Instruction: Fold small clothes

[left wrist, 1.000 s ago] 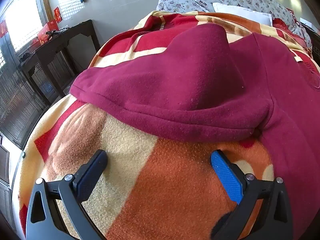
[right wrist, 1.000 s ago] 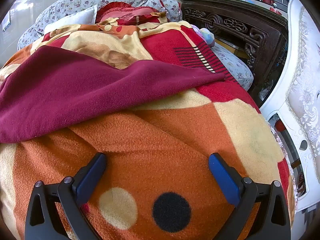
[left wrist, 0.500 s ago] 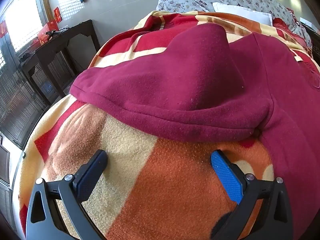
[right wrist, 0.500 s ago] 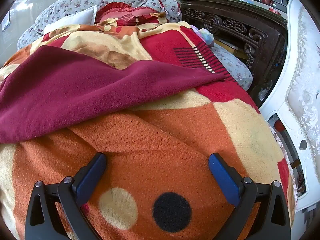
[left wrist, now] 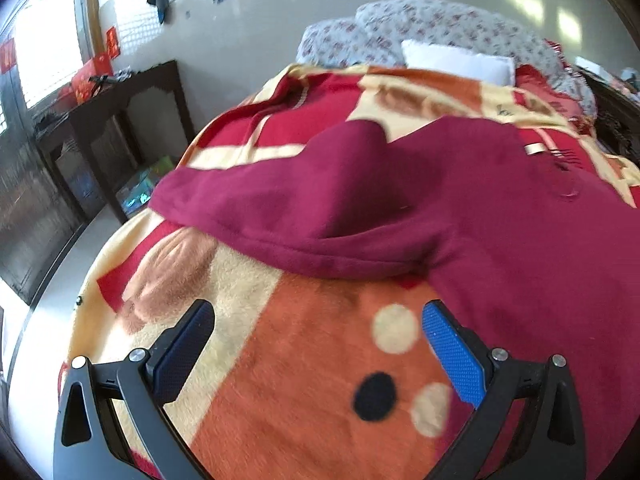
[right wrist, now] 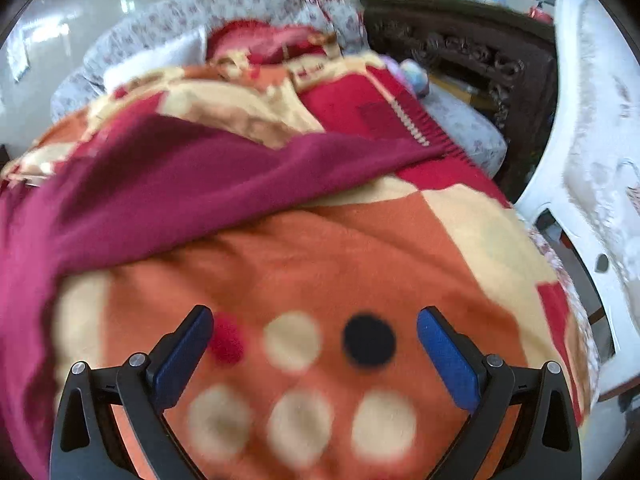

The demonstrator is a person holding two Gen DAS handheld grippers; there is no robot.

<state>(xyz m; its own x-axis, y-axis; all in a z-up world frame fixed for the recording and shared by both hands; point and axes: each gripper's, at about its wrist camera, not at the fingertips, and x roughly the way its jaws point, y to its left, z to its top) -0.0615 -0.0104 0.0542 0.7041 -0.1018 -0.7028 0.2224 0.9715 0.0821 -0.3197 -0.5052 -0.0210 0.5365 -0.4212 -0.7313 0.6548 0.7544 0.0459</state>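
A maroon fleece garment (left wrist: 420, 200) lies spread on a patterned orange, red and cream blanket (left wrist: 312, 360) on a bed. In the left wrist view one sleeve reaches left and the body fills the right side. In the right wrist view the garment (right wrist: 172, 196) lies across the upper left, its other sleeve pointing right. My left gripper (left wrist: 320, 340) is open and empty above the blanket, short of the sleeve's hem. My right gripper (right wrist: 312, 344) is open and empty over the dotted part of the blanket (right wrist: 360, 260), short of the garment.
Flowered pillows (left wrist: 432, 28) and a white pillow (left wrist: 456, 62) lie at the head of the bed. A dark wooden side table (left wrist: 104, 120) stands left of the bed. A carved dark cabinet (right wrist: 460, 56) and a white chair (right wrist: 588, 128) stand to the right.
Both grippers have pulled back and up from the garment; more dotted blanket shows below them. The garment lies as before. Both stay open.
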